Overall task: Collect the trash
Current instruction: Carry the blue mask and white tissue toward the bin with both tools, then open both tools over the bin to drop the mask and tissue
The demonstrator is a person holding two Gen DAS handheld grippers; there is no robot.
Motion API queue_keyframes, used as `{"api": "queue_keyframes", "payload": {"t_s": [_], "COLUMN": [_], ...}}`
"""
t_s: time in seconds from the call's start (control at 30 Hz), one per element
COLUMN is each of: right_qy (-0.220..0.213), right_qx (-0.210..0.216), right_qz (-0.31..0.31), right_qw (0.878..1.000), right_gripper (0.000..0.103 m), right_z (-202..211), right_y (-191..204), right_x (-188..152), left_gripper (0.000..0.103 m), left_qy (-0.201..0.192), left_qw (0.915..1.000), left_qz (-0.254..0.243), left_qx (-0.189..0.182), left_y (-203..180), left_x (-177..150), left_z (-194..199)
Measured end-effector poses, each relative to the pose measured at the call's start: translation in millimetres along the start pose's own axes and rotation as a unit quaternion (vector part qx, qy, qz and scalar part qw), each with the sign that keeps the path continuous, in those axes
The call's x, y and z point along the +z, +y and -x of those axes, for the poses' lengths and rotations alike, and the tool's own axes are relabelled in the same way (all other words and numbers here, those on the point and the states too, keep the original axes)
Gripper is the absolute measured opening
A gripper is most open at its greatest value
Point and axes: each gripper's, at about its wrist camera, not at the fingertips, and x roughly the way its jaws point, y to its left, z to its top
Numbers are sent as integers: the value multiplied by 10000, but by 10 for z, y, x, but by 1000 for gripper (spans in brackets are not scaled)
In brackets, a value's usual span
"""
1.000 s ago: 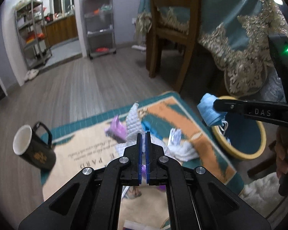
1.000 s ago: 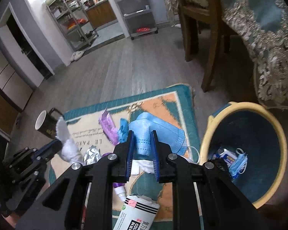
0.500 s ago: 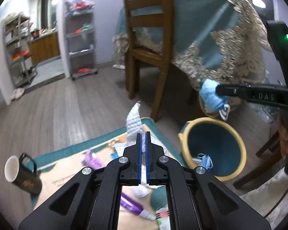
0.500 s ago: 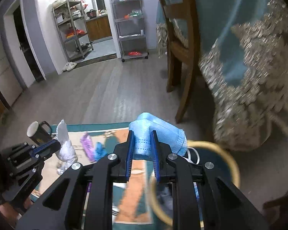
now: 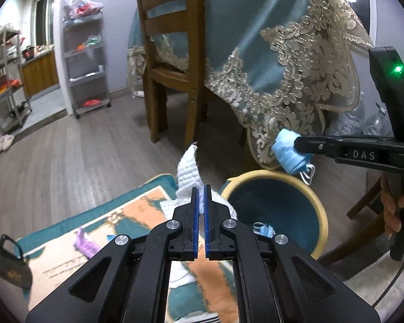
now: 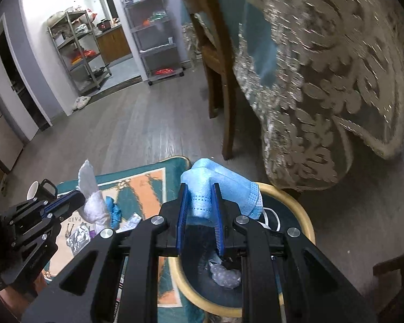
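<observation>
Above the rug's edge, next to the draped table, both grippers were loaded. The left gripper (image 5: 201,188) was clamped tight on a white quilted paper towel (image 5: 189,169), which stuck up past the fingertips and hung down behind them. In the right wrist view the same towel (image 6: 90,196) showed pinched at the tip of the left gripper (image 6: 79,197), above the rug.

The right gripper (image 6: 200,188) was closed on a crumpled blue face mask (image 6: 215,185); the jaws stood a little apart with the mask wad filling the gap. One white ear loop (image 6: 272,218) dangled over the bin. From the left wrist view the mask (image 5: 289,153) sat at the tip of the right gripper (image 5: 296,145), above the far rim of the bin, just in front of the lace hem of the tablecloth (image 5: 304,75). The person's right hand (image 5: 393,207) wrapped the handle.

The yellow-rimmed bin (image 5: 320,210) with a dark blue inside stood on the floor just beside the rug (image 5: 137,210). Inside: another blue mask (image 5: 264,228) and a clear crumpled wrapper (image 6: 226,276).

On the rug: purple wrapper (image 5: 86,245), foil scraps (image 6: 79,235), blue scrap (image 6: 114,211). A dark mug (image 5: 9,262) was at the rug's left corner. A wooden chair (image 5: 175,62) stood behind, tucked against the table.
</observation>
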Motion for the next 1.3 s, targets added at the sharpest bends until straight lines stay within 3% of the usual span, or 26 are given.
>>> {"api": "queue_keyframes", "payload": {"t_s": [0.2,0.47,0.77,0.9,0.97,1.03,1.07,1.17,1.27,1.3], "right_qy": [104,549,723,771,756,736,726,668,607,605], "right_qx": [-196,-412,-450,-471,-474,-481,-494,-481,-452,-441], "right_qz": [-35,-390,-441,-482,-500,-490,-478,-495,-511,-518], "right_qw": [9997,9969,9954,9947,9948,9949,9950,9954,9958,9958], "right_gripper": [17,17,17,18,18,19,22,46,52,58], "right_z": [-64,-273,-353,-364,-361,-369,-368,-336,-304,-300], "right_y": [-234,-556,-590,-604,-602,-611,-608,-598,-583,-575], "right_x": [-43,-134,-184,-199,-196,-194,-191,-176,-152,-148], "left_gripper": [4,4,9,27,51,55,56,62,63,64], "left_qy": [114,481,714,709,649,566,533,467,440,424], "left_qw": [9998,9982,9959,9954,9958,9962,9965,9968,9971,9973], "left_qz": [-125,-198,-240,-320,-332,-371,-413,-509,-549,-538], "left_qx": [-98,-289,-509,-552,-559,-547,-501,-404,-303,-259], "left_y": [-197,-357,-458,-506,-510,-515,-514,-497,-441,-409], "left_x": [31,-66,-162,-171,-174,-174,-171,-172,-186,-188], "left_z": [-211,-567,-768,-775,-748,-710,-689,-637,-571,-543]}}
